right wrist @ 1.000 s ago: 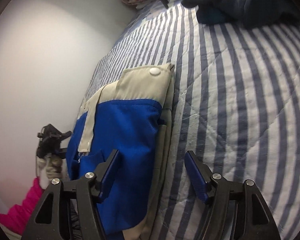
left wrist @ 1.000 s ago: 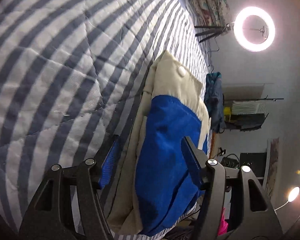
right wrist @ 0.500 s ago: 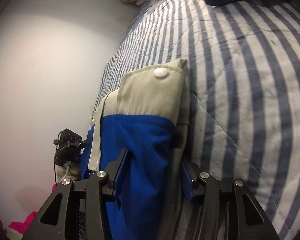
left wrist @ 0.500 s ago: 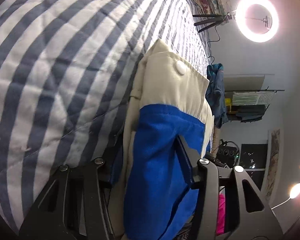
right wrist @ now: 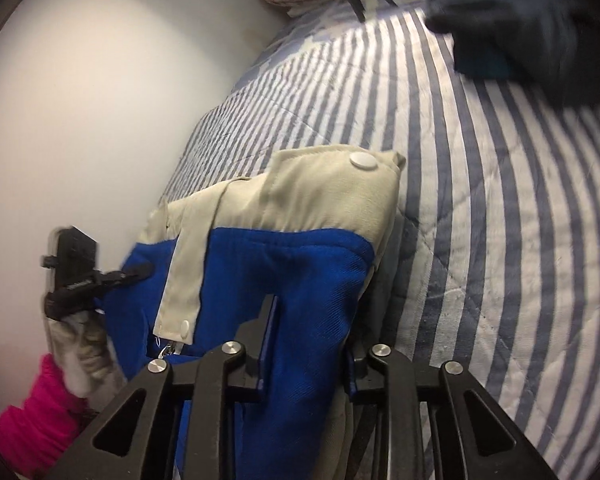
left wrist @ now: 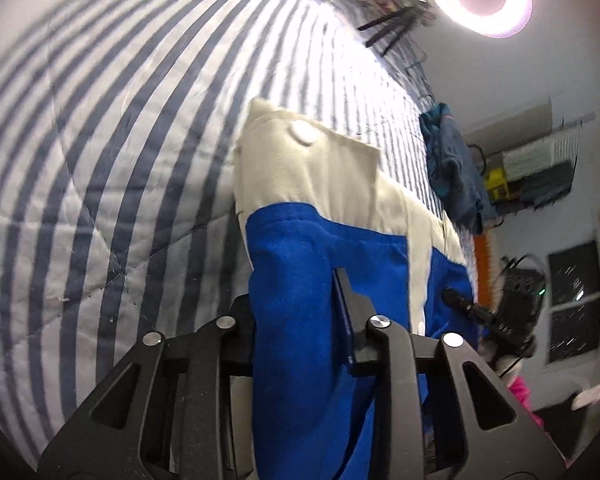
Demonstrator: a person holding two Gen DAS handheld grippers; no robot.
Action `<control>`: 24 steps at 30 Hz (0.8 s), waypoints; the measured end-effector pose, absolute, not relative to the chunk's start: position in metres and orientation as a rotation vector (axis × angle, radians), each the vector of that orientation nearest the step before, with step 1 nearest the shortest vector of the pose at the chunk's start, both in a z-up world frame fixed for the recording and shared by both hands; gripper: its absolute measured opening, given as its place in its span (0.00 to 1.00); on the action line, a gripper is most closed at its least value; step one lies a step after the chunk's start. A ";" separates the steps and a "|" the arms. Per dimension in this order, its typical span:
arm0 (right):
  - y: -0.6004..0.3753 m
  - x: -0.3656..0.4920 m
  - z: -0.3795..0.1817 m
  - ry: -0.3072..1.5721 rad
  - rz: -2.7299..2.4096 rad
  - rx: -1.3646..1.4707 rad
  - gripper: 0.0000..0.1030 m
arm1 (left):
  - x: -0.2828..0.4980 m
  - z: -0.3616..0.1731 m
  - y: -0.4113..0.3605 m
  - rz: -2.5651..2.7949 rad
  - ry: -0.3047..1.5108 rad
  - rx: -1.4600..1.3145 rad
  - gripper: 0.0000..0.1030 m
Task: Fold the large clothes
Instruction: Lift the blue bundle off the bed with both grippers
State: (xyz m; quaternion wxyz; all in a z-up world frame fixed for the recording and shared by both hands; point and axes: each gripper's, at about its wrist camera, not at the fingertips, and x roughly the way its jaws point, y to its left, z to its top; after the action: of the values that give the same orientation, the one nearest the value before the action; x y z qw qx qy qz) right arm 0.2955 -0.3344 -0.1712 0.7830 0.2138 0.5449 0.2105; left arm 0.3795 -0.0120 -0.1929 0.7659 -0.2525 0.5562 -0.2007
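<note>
The blue and beige jacket (left wrist: 300,320) is pinched between the closing jaws of the left gripper (left wrist: 296,320) and the right gripper (right wrist: 308,340), extending ahead onto the striped quilt (right wrist: 500,200). Thick bunched cloth may be lost from either grip, and the fold spoiled.

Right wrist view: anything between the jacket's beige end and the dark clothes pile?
Nothing. Between the jacket and the dark clothes pile, the right wrist view shows only bare striped quilt.

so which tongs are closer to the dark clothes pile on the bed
Right. The right tongs, closing on the blue jacket, grip its edge facing the dark clothes pile; the left tongs, also closing on it, grip the far edge by the wall.
</note>
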 end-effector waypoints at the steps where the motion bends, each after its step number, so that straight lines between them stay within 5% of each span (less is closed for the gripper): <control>1: -0.329 0.293 -0.165 1.165 0.450 0.430 0.24 | 0.377 -0.187 -0.015 -0.440 1.194 -0.523 0.24; 13: -0.282 0.275 -0.106 1.076 0.402 0.189 0.19 | 0.361 -0.142 -0.041 -0.485 1.099 -0.478 0.20; 24: -0.349 0.253 -0.068 0.987 0.303 0.132 0.18 | 0.375 -0.116 -0.116 -0.593 1.062 -0.431 0.20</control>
State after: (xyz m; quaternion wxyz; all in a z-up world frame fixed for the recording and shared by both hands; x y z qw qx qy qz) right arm 0.2525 -0.3495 -0.0678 0.8675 0.0632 0.4717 0.1448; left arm 0.3753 -0.1158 -0.1158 0.7990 -0.2008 0.4949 -0.2763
